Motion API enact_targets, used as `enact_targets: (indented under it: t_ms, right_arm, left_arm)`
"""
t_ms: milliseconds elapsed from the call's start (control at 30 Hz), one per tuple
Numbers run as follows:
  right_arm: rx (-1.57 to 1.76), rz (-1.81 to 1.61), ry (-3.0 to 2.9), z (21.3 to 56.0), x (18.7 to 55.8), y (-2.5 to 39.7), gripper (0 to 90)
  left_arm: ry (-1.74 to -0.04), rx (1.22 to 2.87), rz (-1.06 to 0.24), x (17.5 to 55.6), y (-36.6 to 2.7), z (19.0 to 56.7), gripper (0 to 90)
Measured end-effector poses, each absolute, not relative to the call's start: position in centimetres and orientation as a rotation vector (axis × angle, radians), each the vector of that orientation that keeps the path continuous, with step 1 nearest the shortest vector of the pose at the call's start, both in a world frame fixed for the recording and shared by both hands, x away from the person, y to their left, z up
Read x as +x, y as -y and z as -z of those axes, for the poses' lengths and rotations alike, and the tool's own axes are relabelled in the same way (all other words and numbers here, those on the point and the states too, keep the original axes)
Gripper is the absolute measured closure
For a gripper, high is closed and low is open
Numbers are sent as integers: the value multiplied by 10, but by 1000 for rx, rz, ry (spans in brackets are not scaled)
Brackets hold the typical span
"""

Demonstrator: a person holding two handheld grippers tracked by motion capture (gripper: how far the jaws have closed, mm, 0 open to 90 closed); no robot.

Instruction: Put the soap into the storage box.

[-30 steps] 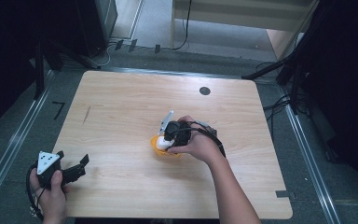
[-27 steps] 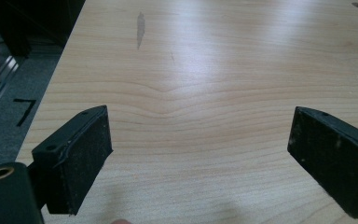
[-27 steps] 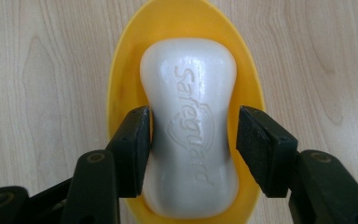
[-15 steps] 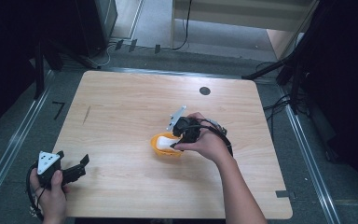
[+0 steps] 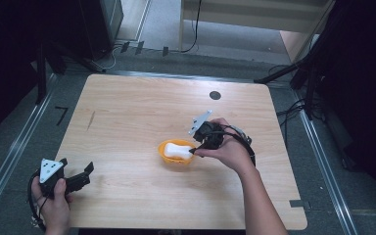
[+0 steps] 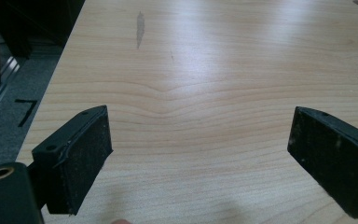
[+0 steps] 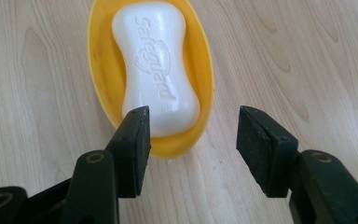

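One pale wooden table (image 5: 127, 117) carries one yellow oval soap dish (image 7: 200, 70) holding one white Safeguard soap bar (image 7: 158, 60), just beyond the right gripper (image 7: 191, 135), jaws apart and empty. The left gripper (image 6: 200, 154) gapes wide over bare wood.

A pale wood-grain tabletop (image 5: 127, 117) with a smooth, lightly sheened finish carries a glossy yellow plastic dish (image 7: 203, 70) holding a smooth, waxy white soap (image 7: 156, 60) with embossed lettering. The right gripper (image 7: 191, 140) and left gripper (image 6: 200, 154) have matt black plastic fingers (image 7: 133, 149) faced with rough, speckled pads; a grey plate (image 5: 50, 169) tops the left.
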State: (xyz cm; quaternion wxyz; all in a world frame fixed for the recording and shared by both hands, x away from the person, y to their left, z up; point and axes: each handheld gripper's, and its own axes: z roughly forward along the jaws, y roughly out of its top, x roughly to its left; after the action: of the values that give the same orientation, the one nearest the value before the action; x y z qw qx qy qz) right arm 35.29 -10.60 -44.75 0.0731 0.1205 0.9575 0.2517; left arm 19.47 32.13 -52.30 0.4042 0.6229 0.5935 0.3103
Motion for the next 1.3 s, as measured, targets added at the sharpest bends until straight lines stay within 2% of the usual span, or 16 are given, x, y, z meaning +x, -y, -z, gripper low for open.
enact_targets:
  t_ms: [1300]
  right_arm:
    - [579,-766,-2847,474,338,179,455]
  left_arm:
    - [-1495,1583,-788,194,-321,523,68]
